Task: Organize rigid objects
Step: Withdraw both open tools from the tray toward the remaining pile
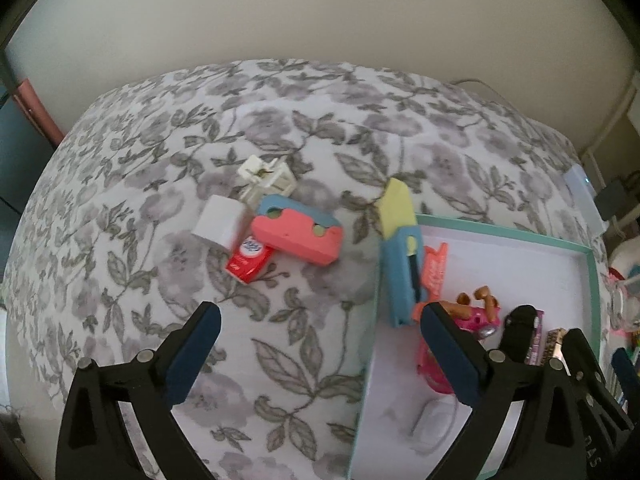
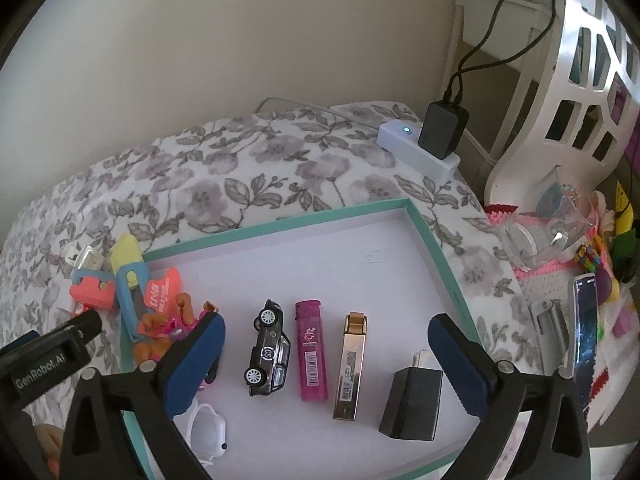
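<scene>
Both tongs stand wide open and hold nothing. The left tongs (image 1: 320,356) hang over the flowered bed cover (image 1: 160,160), straddling the left wall of the teal-rimmed tray (image 2: 280,222). The right tongs (image 2: 326,356) hang over the tray's near half.

Tray contents, in a row left to right: toy car (image 2: 268,348), pink lighter (image 2: 310,350), gold lighter (image 2: 349,364), black plug adapter (image 2: 412,404), all with long axes running toward the tray's far edge. A pink toy figure (image 2: 168,328) and an orange tag (image 2: 158,292) lie at the left wall; a white piece (image 2: 206,426) sits at the near left corner.

A blue and yellow utility knife (image 1: 400,252) lies across the left wall, half in, half out.

Still loose on the bed, ahead and left of the left tongs: pink and blue block (image 1: 298,234), red packet (image 1: 250,258), white cube (image 1: 220,220), white plug (image 1: 268,178). The left hand is plainly nearer these; in my judgement the next pick falls to it.
</scene>
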`<state>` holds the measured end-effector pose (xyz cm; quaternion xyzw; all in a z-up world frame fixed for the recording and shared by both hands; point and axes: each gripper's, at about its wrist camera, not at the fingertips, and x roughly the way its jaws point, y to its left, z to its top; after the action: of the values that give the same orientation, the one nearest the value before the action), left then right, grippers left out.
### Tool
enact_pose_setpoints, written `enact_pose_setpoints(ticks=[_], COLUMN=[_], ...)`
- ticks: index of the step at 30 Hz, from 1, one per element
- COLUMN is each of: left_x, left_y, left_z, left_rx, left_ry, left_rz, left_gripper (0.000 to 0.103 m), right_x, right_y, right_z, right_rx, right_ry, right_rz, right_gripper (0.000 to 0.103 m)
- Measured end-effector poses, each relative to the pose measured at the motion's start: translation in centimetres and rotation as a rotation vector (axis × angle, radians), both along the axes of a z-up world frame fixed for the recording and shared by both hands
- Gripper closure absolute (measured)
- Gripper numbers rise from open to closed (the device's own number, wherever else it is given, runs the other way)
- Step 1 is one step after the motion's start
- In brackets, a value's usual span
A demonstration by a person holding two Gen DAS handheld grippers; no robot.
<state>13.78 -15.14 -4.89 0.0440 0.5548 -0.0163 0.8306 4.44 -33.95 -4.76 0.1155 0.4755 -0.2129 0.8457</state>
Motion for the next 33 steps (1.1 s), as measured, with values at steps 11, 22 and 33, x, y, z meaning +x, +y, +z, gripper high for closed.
enact_pose_setpoints(ticks=[11, 22, 33], left_x=[0.9, 4.2, 6.9], left_y=[2.8, 10.5, 14.9], left_z=[-0.4, 1.1, -0.8], left_rx=[-0.020, -0.031, -0.112], left_ry=[0.028, -0.050, -0.008], left_rz=[0.081, 0.213, 0.283], left_gripper=[0.003, 0.002, 0.002], right_x=[0.5, 3.1, 7.3], right_y=[1.2, 6.3, 11.3], right_z=[-0.5, 0.8, 1.8], right_rx=[0.037, 0.166, 0.192], right_ry=[0.006, -0.080, -0.102], right_rz=[0.030, 0.156, 0.287], right_gripper=[0.000, 0.000, 0.011])
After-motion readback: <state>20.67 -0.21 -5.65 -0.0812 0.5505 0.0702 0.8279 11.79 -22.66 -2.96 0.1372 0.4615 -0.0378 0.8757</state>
